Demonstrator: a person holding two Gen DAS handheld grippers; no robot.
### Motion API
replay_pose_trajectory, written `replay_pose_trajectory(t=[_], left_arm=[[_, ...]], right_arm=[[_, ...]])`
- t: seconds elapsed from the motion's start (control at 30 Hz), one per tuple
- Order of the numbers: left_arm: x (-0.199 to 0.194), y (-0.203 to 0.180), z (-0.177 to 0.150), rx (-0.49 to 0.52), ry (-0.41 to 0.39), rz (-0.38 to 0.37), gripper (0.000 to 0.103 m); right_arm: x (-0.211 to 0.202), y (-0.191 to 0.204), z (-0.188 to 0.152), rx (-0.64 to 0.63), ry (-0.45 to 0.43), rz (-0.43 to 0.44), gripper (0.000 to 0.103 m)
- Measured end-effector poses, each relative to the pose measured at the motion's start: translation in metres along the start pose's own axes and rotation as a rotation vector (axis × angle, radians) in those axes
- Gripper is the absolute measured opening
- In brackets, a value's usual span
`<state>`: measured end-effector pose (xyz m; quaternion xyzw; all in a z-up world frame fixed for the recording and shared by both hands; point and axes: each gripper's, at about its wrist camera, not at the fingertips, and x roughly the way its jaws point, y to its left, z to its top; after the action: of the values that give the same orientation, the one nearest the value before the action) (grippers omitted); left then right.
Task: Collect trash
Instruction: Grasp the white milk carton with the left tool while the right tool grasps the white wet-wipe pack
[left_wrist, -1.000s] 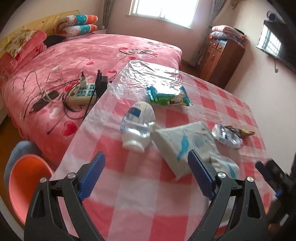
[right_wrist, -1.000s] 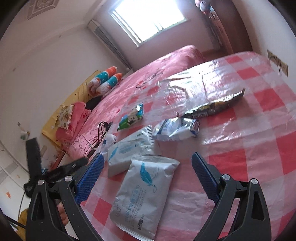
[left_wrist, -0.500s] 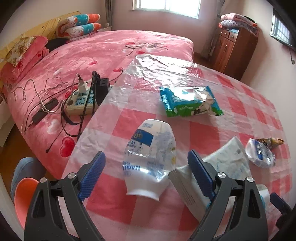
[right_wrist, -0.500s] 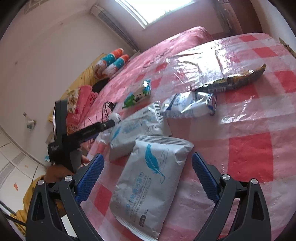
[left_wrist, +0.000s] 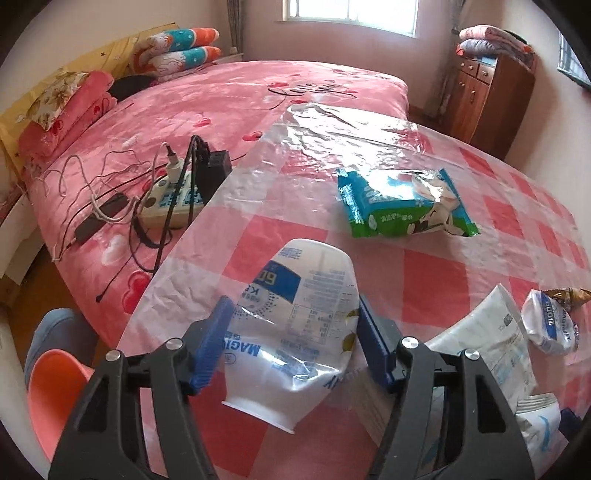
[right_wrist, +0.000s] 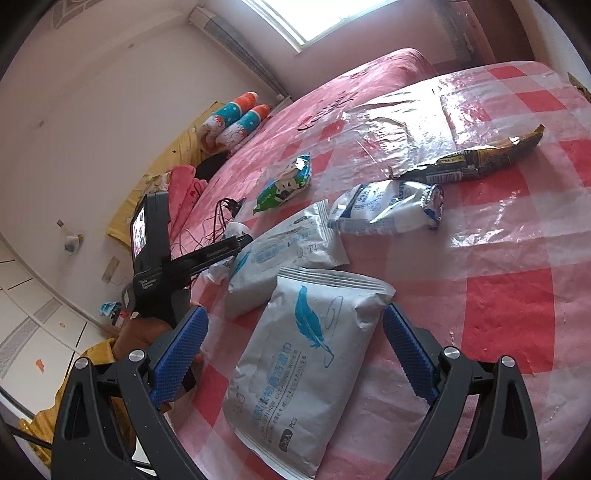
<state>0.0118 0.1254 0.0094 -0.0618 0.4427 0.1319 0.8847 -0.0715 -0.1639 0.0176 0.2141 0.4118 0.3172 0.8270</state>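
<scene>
A second ago my left gripper (left_wrist: 291, 336) was well back from the table with its fingers spread wide; since then I have brought it forward and narrowed it, so the crushed plastic bottle (left_wrist: 299, 317) now sits between the blue pads (left_wrist: 216, 332), both of them at its flanks. They look to be touching the thin plastic, but I cannot tell whether they are truly squeezing it — the bottle appears to rest on the checked tablecloth (left_wrist: 436, 291), near the edge by the bed (left_wrist: 221, 110). I judge the first pickup is nearly made: close firmly, then lift.

My right gripper (right_wrist: 291, 354) has also moved in. Its fingers are wide apart and hold nothing, one on either side of the white wipes pack (right_wrist: 306, 354) with the blue feather, apart from it on the left, close by its corner on the right. That pack would be my next item.

Both tools point low and forward across the table, tilted down toward the litter. The green packet (left_wrist: 402, 203), the second white pack (right_wrist: 284, 251), the crumpled white wrapper (right_wrist: 388, 210) and the dark snack wrapper (right_wrist: 476, 162) lie further out, untouched. A soft bottle could buckle and slip, I think.
</scene>
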Motion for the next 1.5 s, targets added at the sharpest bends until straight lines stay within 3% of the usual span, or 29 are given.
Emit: replay_pose_trajectory(t=[0.23, 0.6, 0.87, 1.17, 1.5], left_arm=[[-0.007, 0.007, -0.008, -0.029, 0.012, 0.015, 0.066], [-0.033, 0.030, -0.028, -0.004, -0.007, -0.032, 0.066], [-0.053, 0.045, -0.039, 0.007, -0.052, -0.125, 0.066], [-0.072, 0.056, -0.055, 0.027, -0.077, -0.206, 0.066], [-0.079, 0.068, -0.069, 0.058, -0.080, -0.241, 0.066]], right_arm=[[0.006, 0.004, 0.001, -0.027, 0.027, -0.004, 0.094], [0.019, 0.013, -0.001, -0.071, 0.052, -0.055, 0.094], [0.043, 0.037, -0.010, -0.203, 0.094, -0.216, 0.094], [0.059, 0.048, -0.017, -0.275, 0.112, -0.321, 0.094], [0.074, 0.059, -0.022, -0.351, 0.138, -0.445, 0.088]])
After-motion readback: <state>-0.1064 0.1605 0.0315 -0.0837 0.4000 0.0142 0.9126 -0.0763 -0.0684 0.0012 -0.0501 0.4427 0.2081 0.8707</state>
